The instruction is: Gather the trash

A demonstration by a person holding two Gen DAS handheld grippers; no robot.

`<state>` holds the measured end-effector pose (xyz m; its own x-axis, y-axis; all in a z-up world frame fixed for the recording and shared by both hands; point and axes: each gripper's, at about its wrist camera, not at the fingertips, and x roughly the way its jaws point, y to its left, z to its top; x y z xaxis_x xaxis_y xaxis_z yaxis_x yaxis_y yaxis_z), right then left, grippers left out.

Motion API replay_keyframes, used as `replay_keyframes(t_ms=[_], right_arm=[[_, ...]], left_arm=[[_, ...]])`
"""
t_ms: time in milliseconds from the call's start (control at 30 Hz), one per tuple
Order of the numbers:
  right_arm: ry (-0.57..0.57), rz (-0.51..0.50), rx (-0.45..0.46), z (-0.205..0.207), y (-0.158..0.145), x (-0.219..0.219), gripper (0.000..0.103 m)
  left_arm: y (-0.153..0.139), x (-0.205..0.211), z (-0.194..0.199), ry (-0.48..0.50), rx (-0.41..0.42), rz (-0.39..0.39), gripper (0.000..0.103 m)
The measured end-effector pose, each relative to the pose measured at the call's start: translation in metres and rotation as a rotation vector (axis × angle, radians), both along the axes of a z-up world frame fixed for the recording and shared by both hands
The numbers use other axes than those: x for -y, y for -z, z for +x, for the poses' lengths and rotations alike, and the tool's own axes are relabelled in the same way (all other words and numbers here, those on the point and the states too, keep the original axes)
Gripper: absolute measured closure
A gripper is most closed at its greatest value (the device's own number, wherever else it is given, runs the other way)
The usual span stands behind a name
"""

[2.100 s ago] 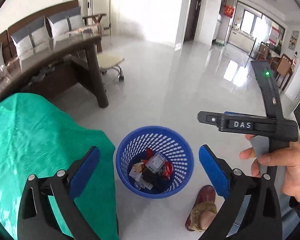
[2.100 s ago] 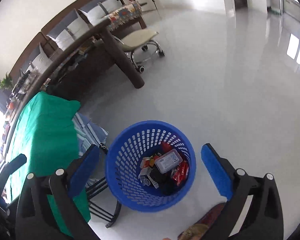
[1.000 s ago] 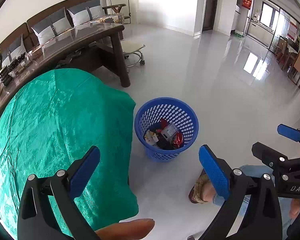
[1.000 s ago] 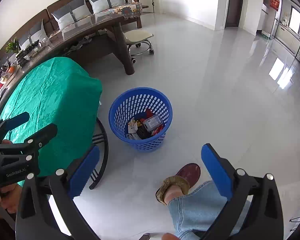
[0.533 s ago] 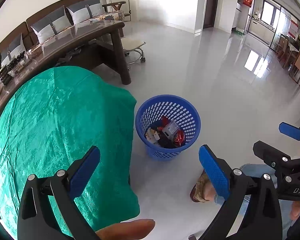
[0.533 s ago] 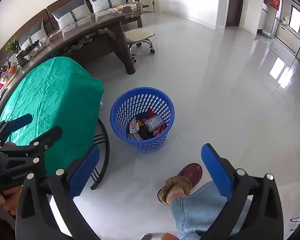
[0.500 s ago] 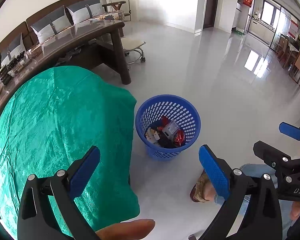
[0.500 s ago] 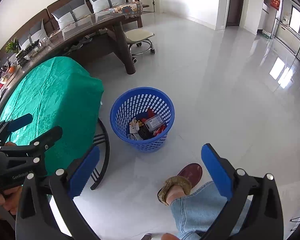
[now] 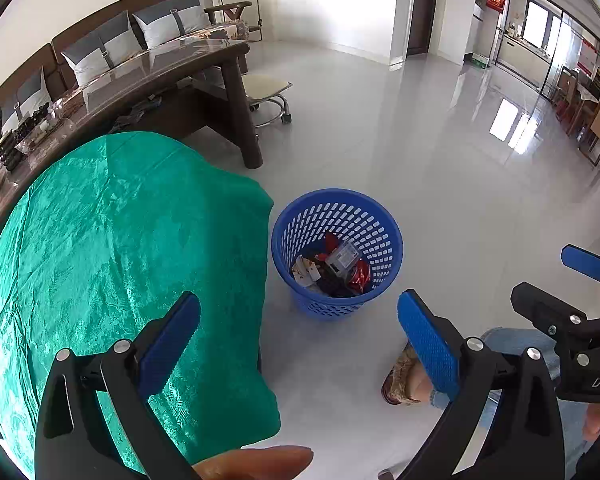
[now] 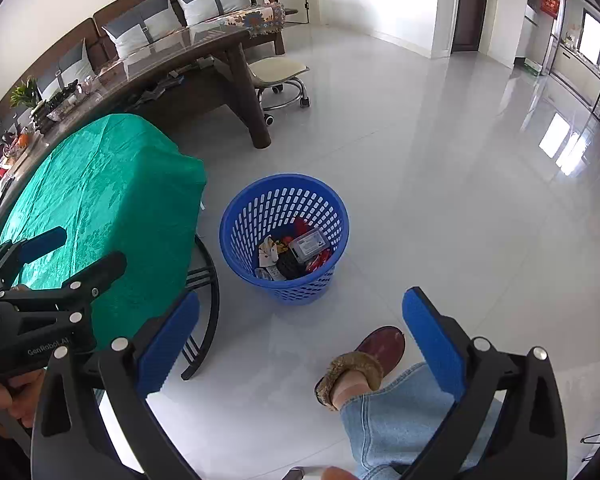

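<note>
Centrally, a blue perforated wastebasket (image 9: pixel 337 252) stands on the glossy grey floor (image 9: pixel 440 168), just beside the draped corner of a worktop covered in a green cloth (image 9: pixel 120 248). Inside the wastebasket lies the collected trash (image 9: pixel 332 266): a small clear box with a label (image 10: pixel 309 244), red wrappers and pale paper scraps over something dark.

Left hand-held gripper (image 9: pixel 298 336): blue-padded jaws spread wide apart, nothing between them, held above the worktop edge with the wastebasket at 12 o'clock. Right hand-held gripper (image 10: pixel 300 334): jaws likewise wide apart and empty, wastebasket at 12 o'clock. In the right wrist view the left tool appears at 9 o'clock over the cloth; in the left wrist view the right tool appears at 3 o'clock.

A person's foot in a maroon slipper (image 10: pixel 366 358) with a fur cuff, and a denim trouser leg (image 10: pixel 396 420), stand on the floor at 6 o'clock of the wastebasket, apart from it. Behind, at 11 o'clock, are a long dark wooden table (image 10: pixel 188 64), a wheeled stool (image 10: pixel 280 76) and a sofa with grey-and-white cushions (image 10: pixel 172 8).
</note>
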<state>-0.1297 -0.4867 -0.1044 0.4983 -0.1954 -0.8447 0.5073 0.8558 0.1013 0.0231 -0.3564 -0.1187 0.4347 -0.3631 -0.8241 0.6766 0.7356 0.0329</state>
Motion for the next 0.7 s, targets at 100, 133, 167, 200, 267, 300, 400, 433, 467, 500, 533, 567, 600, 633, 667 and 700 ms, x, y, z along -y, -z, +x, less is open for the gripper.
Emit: replay_keyframes(t_ms=[100,133,167,200,267,300,400,433,467,500,533,567,600,633,667,700], right_arm=[[0.003,-0.001,-0.001,-0.0004,0.0014,0.0007,0.005],[0.004,-0.001,-0.003,-0.0004,0.002,0.0007,0.005],[0.005,-0.002,-0.004,-0.0005,0.003,0.0006,0.005],[0.006,-0.001,-0.006,-0.0007,0.0036,0.0007,0.005],[0.006,0.0,-0.007,-0.0007,0.0045,0.0007,0.005],[0.006,0.001,-0.006,-0.0011,0.0046,0.0004,0.005],[0.005,-0.001,-0.006,-0.0014,0.0049,-0.0001,0.005],[0.007,-0.001,-0.006,-0.0018,0.0049,-0.0003,0.005],[0.008,-0.002,-0.006,-0.0018,0.0051,-0.0003,0.005],[0.008,-0.001,-0.006,-0.0018,0.0053,-0.0002,0.005],[0.007,-0.002,-0.007,-0.0015,0.0051,0.0002,0.005],[0.008,-0.002,-0.007,-0.0016,0.0055,0.0005,0.005],[0.009,0.0,-0.008,-0.0018,0.0059,0.0007,0.005],[0.009,0.001,-0.008,-0.0018,0.0061,0.0013,0.005],[0.008,0.002,-0.008,-0.0019,0.0065,0.0011,0.005],[0.008,0.002,-0.009,-0.0022,0.0067,0.0015,0.005]], left_arm=[[0.0006,0.0005,0.0002,0.002,0.001,0.002,0.005],[0.0008,0.0007,0.0001,0.002,0.002,0.004,0.005],[0.001,0.001,0.0,0.003,0.002,0.005,0.005],[0.0014,0.001,0.0,0.003,0.001,0.005,0.005],[0.0018,0.001,0.0004,0.002,0.002,0.006,0.005],[0.002,0.0011,0.0004,0.002,0.002,0.006,0.005],[0.0019,0.001,0.0005,0.002,0.002,0.007,0.005],[0.0019,0.0009,0.0006,0.003,0.002,0.007,0.005],[0.0022,0.0009,0.0007,0.003,0.002,0.007,0.005],[0.0018,0.0009,0.0005,0.003,0.002,0.006,0.005],[0.0018,0.001,0.0005,0.003,0.002,0.006,0.005],[0.0022,0.001,0.0006,0.004,0.001,0.007,0.005],[0.0022,0.001,0.0006,0.004,0.001,0.007,0.005],[0.0023,0.0016,0.0006,0.004,0.001,0.008,0.005],[0.0024,0.0019,0.0006,0.004,0.001,0.009,0.005],[0.0029,0.0016,0.001,0.004,0.001,0.01,0.005]])
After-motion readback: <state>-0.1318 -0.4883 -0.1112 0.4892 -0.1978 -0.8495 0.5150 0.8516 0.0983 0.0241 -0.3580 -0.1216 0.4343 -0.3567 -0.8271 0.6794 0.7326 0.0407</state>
